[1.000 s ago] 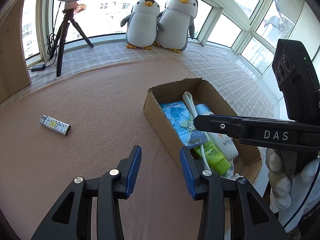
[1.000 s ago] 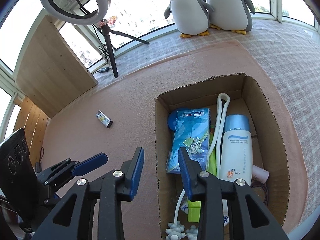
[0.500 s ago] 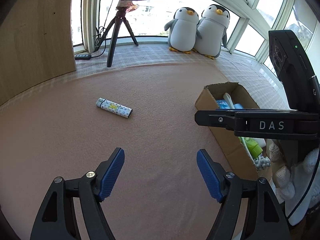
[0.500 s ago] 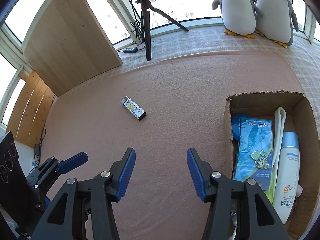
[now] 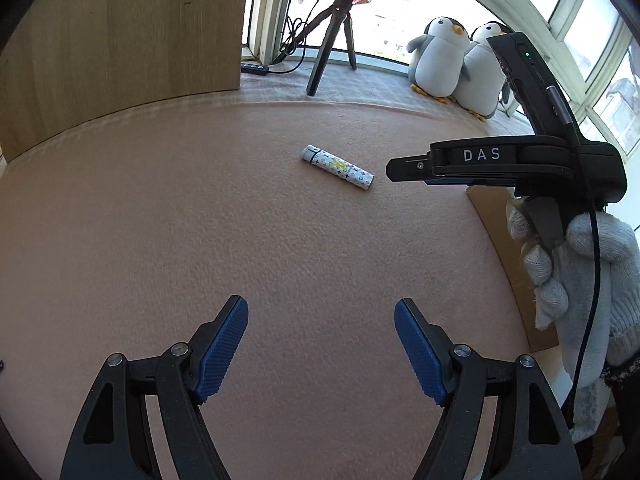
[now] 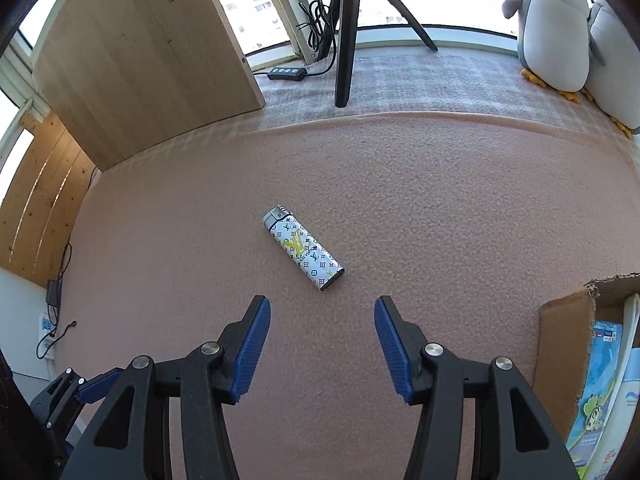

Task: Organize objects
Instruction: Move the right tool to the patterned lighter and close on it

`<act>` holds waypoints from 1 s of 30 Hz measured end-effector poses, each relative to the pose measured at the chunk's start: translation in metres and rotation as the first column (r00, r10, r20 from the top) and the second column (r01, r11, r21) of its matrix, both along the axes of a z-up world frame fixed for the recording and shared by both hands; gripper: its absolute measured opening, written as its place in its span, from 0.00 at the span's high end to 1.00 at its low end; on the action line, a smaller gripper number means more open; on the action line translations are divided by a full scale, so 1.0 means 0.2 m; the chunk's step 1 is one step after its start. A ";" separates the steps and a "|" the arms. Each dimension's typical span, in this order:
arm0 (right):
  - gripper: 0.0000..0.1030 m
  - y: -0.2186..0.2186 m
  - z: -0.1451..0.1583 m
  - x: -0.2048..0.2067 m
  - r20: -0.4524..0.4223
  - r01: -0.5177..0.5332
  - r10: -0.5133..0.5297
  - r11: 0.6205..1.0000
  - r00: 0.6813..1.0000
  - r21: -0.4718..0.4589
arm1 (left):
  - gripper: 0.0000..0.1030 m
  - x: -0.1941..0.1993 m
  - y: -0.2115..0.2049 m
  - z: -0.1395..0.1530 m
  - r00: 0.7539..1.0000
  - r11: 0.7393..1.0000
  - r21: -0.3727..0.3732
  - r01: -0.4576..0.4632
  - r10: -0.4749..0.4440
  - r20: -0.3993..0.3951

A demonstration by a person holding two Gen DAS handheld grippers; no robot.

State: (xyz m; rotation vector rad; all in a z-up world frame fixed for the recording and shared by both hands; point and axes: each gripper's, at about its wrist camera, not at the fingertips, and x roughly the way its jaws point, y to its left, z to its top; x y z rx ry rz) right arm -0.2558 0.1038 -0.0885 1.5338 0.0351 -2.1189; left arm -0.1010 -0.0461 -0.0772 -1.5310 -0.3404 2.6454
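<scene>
hovering low over a pink felt mat (image 6: 400,184), the right gripper (image 6: 322,344) points at a patterned lighter (image 6: 303,253) lying flat and alone near the middle of the mat, just ahead of its blue fingertips (image 6: 250,354). its jaws are spread wide and hold nothing, and the gap looks wider than the lighter, which lies at a slant across the line of approach, metal cap toward the far edge of the mat. that wide spread reads as readiness to straddle the lighter, though the gripper would likely need to turn so the pads close across its narrow sides. the left gripper (image 5: 320,348) is also spread and empty, hanging farther back toward the near edge, apparently kept out of the way; from its camera the right gripper shows side-on, held in a hand in a pale knitted glove (image 5: 580,276). a cardboard box (image 6: 568,320) sits at the right edge of the mat, open at the top, with a blue printed packet (image 6: 600,384) visible inside, so it seems to be where things are being gathered. the lighter appears to be the last loose item on the mat. beyond the far edge, on a checked cloth, stand a tripod (image 6: 346,40), a wooden panel (image 6: 152,56) and two plush penguins (image 5: 440,60).
</scene>
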 end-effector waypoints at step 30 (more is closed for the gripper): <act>0.78 -0.38 -0.20 -0.17 -0.032 -0.134 0.142 0.976 0.989 0.174 | 0.23 -0.08 -0.16 -0.10 0.997 0.997 0.046 -0.065 0.063 0.039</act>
